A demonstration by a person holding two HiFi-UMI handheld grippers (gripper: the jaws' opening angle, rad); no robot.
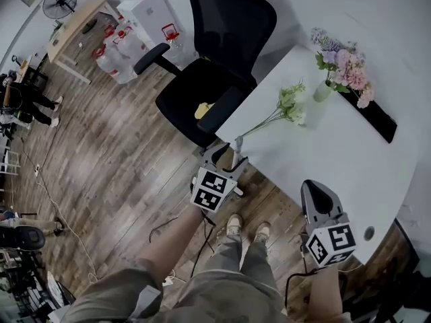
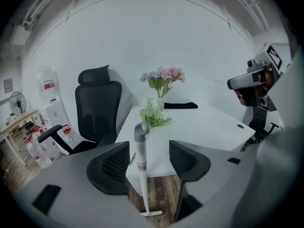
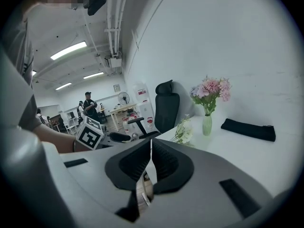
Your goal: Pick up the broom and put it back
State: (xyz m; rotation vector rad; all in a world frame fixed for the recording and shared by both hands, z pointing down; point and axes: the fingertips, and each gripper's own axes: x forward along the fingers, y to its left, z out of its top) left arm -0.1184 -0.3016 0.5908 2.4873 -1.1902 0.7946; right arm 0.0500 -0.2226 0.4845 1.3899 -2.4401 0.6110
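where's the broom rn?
In the left gripper view the broom stands upright by the white table's near corner, centred ahead of the left gripper's open jaws, not gripped.

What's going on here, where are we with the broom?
A person stands by the white desk with a gripper in each hand. The left gripper is open, and the upright broom, standing on the floor at the desk's edge, is between its fingers, which do not press on the handle. The right gripper is shut and empty, held near the desk. The broom has not yet been picked up.
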